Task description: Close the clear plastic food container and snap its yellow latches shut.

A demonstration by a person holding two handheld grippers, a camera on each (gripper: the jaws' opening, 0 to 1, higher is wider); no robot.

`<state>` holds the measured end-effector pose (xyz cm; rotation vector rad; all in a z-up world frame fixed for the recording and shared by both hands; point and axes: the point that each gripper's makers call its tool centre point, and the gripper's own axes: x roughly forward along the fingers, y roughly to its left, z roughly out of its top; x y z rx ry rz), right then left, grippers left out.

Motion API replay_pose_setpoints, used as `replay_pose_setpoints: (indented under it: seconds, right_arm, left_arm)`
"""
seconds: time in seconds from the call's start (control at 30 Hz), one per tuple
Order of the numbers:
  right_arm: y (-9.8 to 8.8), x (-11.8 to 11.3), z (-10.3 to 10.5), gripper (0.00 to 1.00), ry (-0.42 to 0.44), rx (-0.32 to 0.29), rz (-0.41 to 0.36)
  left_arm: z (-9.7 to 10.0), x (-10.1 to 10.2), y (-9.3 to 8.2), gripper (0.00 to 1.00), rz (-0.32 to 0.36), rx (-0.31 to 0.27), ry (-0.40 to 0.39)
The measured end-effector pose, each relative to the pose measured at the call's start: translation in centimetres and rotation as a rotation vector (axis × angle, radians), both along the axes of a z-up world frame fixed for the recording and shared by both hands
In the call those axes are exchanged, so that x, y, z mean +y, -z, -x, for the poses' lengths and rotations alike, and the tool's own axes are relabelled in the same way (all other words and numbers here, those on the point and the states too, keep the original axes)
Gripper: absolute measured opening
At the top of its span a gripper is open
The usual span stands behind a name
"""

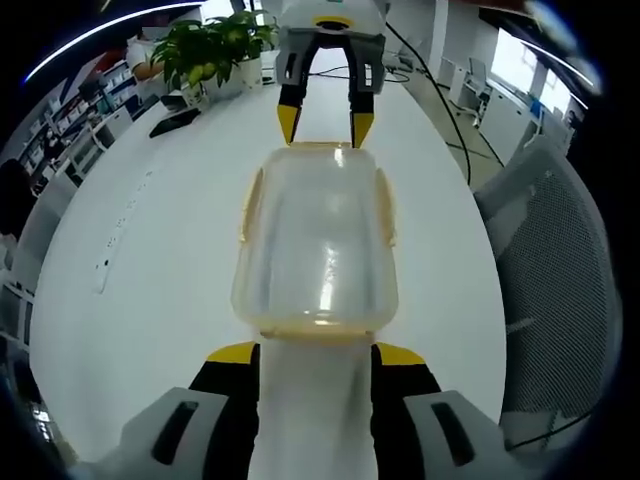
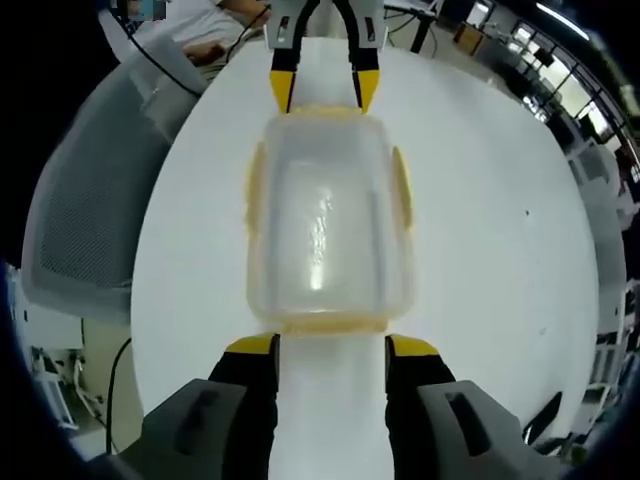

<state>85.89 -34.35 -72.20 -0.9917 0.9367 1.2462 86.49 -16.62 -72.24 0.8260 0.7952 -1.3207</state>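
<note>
While both my grippers face each other across the container, I record:
Left gripper [image 1: 315, 352]: jaws spread, yellow tips just short of the near end, holding nothing.
Right gripper [image 2: 330, 345]: jaws likewise spread, empty, tips just short of the opposite end.
Container [image 1: 318, 245]: clear, lid on, between the two grippers on the white table [image 1: 150, 270].
Latches [image 1: 248, 205]: yellow, along its sides; whether snapped, I cannot tell.
Surroundings: potted plant [image 1: 208, 50] and cable [image 1: 440, 95] at the table's far end; mesh chair [image 1: 560, 290] beside the table.
</note>
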Motion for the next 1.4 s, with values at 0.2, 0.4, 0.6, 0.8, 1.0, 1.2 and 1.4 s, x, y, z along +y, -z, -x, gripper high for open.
replay_pose_setpoints:
  seconds: [0.2,0.4,0.6,0.8,1.0,1.2,1.4]
  right_arm:
    - [-0.6,-0.2,0.3,0.38,0.062,-0.011,-0.019]
    - [-1.2,-0.3,0.4,0.36,0.143,-0.025,-0.056]
    - [-2.1,0.2,0.2,0.35,0.236,-0.034,-0.106]
    - [-2.6,0.6,0.0,0.34,0.358,-0.039,-0.169]
    - [-2.6,0.8,-0.1,0.35,0.455,-0.041,-0.221]
    - [-2.1,0.8,0.2,0.35,0.543,-0.027,-0.254]
    - [-1.4,1.2,0.1,0.35,0.677,0.013,-0.325]
  left_arm:
    - [0.1,0.4,-0.4,0.38,0.000,-0.011,-0.026]
    - [0.0,0.4,-1.2,0.38,0.036,-0.005,-0.104]
    - [0.2,0.2,-1.8,0.39,0.081,0.014,-0.165]
    - [-0.1,-0.2,-2.2,0.39,0.127,0.036,-0.273]
    - [-0.3,-0.2,-2.1,0.39,0.153,0.048,-0.386]
    - [-0.4,-0.5,-1.7,0.38,0.180,0.076,-0.478]
    - [-0.1,-0.9,-1.0,0.38,0.200,0.117,-0.554]
